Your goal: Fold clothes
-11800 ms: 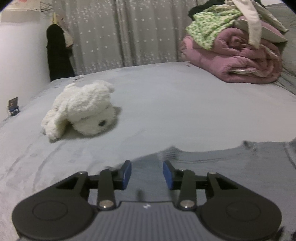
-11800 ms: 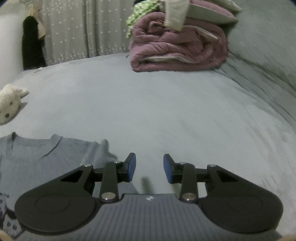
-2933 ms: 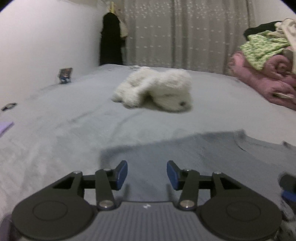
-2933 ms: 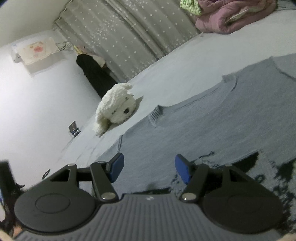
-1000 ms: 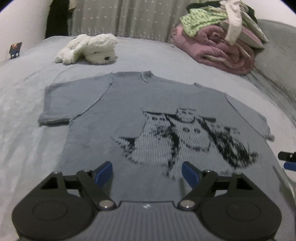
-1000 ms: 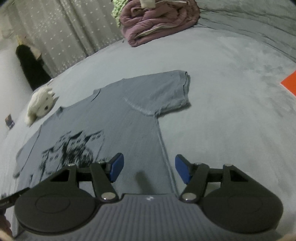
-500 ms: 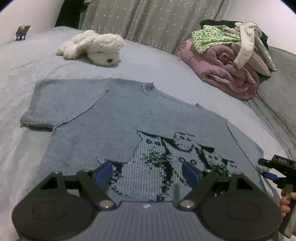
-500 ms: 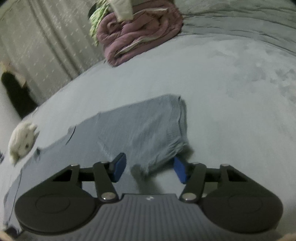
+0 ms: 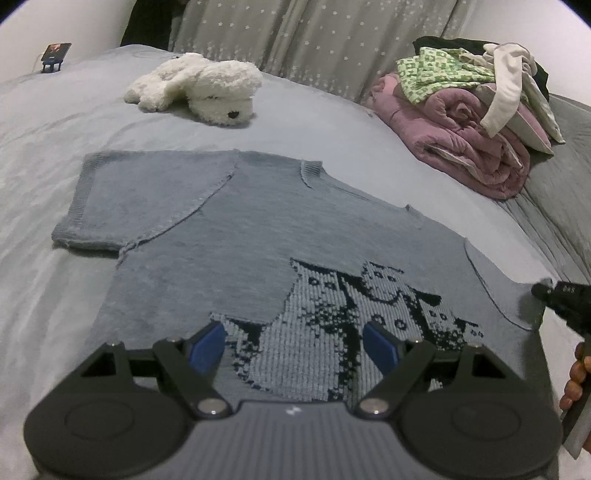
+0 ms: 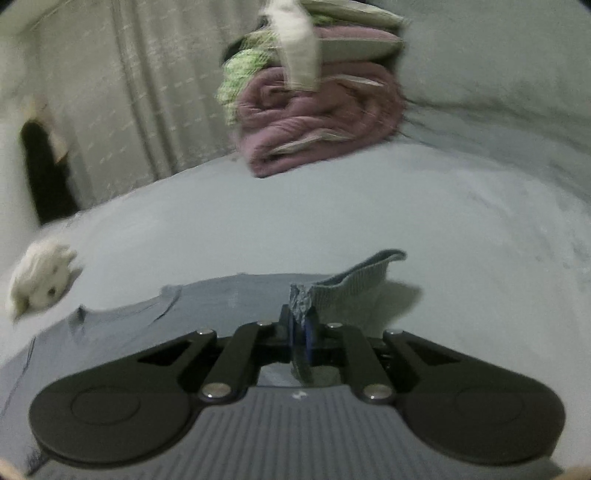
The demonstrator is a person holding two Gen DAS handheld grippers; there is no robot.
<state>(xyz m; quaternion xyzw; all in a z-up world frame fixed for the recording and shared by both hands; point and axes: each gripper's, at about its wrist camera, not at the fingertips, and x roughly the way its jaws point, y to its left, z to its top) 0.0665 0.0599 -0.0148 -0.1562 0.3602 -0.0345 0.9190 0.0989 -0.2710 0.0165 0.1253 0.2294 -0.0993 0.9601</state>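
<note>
Sweater (image 9: 229, 236) on bed (image 9: 44, 280); plush toy (image 9: 199, 88) behind (blankets (image 9: 472, 136) rightward).

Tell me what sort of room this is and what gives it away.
Most likely a bedroom. The grey knit sweater is spread flat on a wide bed, a white plush dog lies on it, and a rolled pink quilt piled with clothes sits before the starred curtain.

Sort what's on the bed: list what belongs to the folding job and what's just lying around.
In the job:
- grey knit sweater, spread flat
- its right sleeve, pinched and lifted
- right gripper, shut on that sleeve
- left gripper, open over the hem

Just lying about:
- white plush dog
- pink quilt pile
- small picture stand
</note>
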